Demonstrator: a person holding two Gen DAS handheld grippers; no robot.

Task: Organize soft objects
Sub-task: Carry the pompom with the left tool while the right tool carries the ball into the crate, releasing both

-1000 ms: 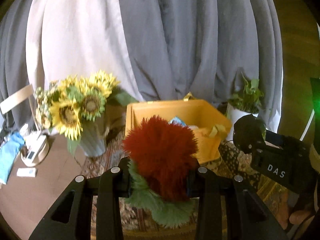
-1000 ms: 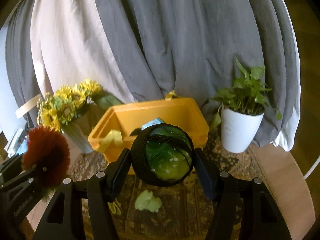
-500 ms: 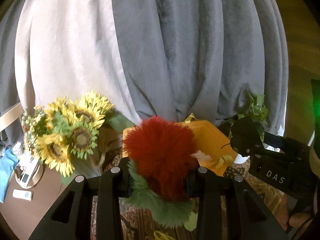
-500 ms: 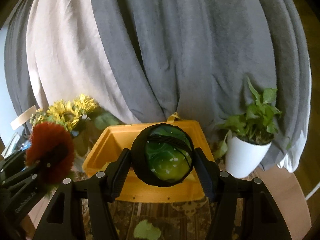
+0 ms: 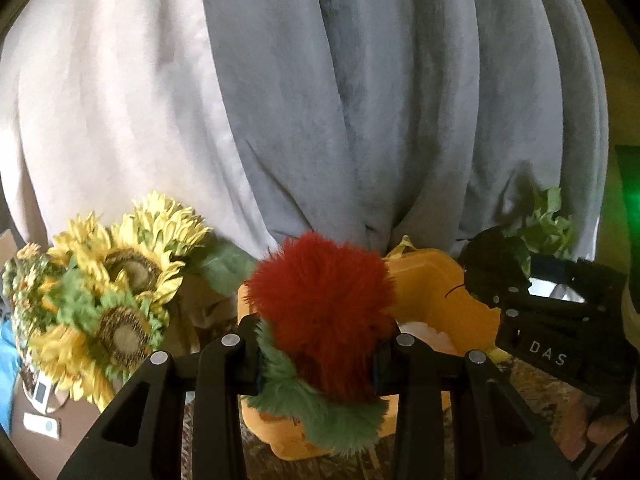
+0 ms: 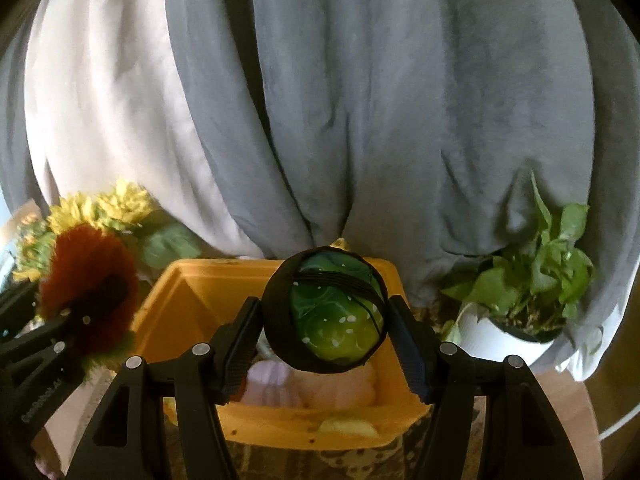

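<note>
My left gripper (image 5: 320,350) is shut on a fuzzy red and green plush (image 5: 324,320), held in the air just in front of the orange bin (image 5: 436,304). The plush also shows at the left of the right wrist view (image 6: 88,284). My right gripper (image 6: 326,334) is shut on a green ball wrapped in a black band (image 6: 332,316), held above the orange bin (image 6: 192,292). Pale soft items (image 6: 312,392) lie inside the bin. The right gripper with its ball shows in the left wrist view (image 5: 496,276).
A bunch of sunflowers (image 5: 116,280) stands left of the bin. A potted green plant in a white pot (image 6: 532,292) stands to its right. Grey and white curtains (image 6: 320,100) hang close behind. A patterned cloth covers the table under the bin.
Both grippers have moved forward and up toward the bin with their loads. The bin now sits right under the right gripper and its inside shows.
</note>
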